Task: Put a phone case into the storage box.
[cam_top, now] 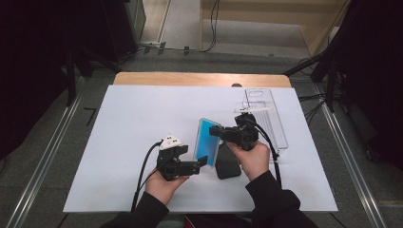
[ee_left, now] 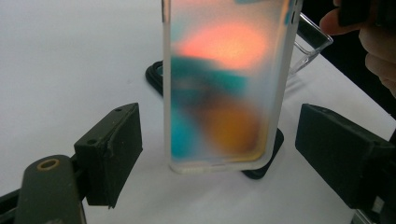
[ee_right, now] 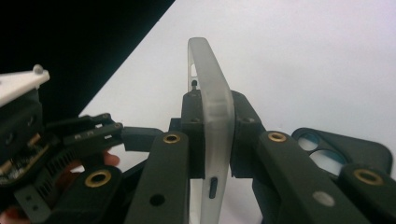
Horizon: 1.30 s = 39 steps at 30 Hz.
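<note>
A frosted translucent phone case [cam_top: 207, 140] with a blue inner face is held upright above the mat, and my right gripper [cam_top: 217, 132] is shut on its long edge [ee_right: 212, 88]. My left gripper [cam_top: 202, 161] stands open, its jaws apart on either side of the case's lower end [ee_left: 219, 93] without touching it. A black phone case [cam_top: 227, 165] lies flat on the mat beneath and behind the held case, its camera cut-out showing [ee_right: 345, 149]. The left gripper [ee_right: 93, 135] also appears at the left of the right gripper view.
A clear phone case [cam_top: 266, 118] lies at the mat's right rear, with a white strip across it. The white mat [cam_top: 133, 123] covers most of the wooden table [cam_top: 199, 79]. Dark stands and cables surround the table.
</note>
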Available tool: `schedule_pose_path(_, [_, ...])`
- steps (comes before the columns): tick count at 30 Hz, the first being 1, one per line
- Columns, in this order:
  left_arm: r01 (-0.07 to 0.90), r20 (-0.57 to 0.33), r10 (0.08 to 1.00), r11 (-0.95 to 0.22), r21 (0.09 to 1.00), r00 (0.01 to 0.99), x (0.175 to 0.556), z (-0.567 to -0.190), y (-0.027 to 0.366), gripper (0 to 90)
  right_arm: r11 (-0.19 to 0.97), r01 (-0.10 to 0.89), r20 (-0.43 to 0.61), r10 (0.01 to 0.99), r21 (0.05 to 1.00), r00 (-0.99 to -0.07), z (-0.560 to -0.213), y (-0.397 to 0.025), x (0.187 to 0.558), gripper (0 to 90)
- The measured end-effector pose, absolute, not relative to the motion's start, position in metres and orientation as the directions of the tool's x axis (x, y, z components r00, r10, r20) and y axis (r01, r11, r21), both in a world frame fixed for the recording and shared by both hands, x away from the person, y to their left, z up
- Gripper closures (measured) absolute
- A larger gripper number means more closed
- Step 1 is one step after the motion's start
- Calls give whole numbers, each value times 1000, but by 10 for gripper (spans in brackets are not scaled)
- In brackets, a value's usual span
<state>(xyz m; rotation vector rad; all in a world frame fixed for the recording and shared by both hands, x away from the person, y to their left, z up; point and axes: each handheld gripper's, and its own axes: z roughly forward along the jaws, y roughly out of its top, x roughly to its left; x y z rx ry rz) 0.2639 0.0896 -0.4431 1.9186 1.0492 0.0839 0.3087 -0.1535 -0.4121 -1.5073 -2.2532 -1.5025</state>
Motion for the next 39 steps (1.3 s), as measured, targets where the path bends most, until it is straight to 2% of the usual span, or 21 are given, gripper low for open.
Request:
schedule_pose_path(3, [651,-379,664,-217,728,645,269,-437,95,155,86,698,469,682,711,-561,-410,-154,306,773])
schedule_pose_path(8, [645,-361,643,-278,712,676,274,-430,101,154,118,666,442,662,736,-605,-408,-156,304,773])
schedule_pose_path(12, [662,-380,612,-333,672,694,281,-426,104,182,147,655,433,641,742,-634,-407,-157,303,773])
schedule_pose_path(20, [566,-327,506,-441,697,798,284,-416,105,262,247,587,367,580,771,-727,-403,-162,301,772])
schedule_pose_path(29, [504,-344,387,-475,721,856,295,-411,111,272,286,560,374,506,777,-777,-404,-168,301,772])
schedule_pose_path(39, [462,-329,334,-500,733,883,302,-410,119,273,350,517,363,418,781,-833,-404,-168,299,771])
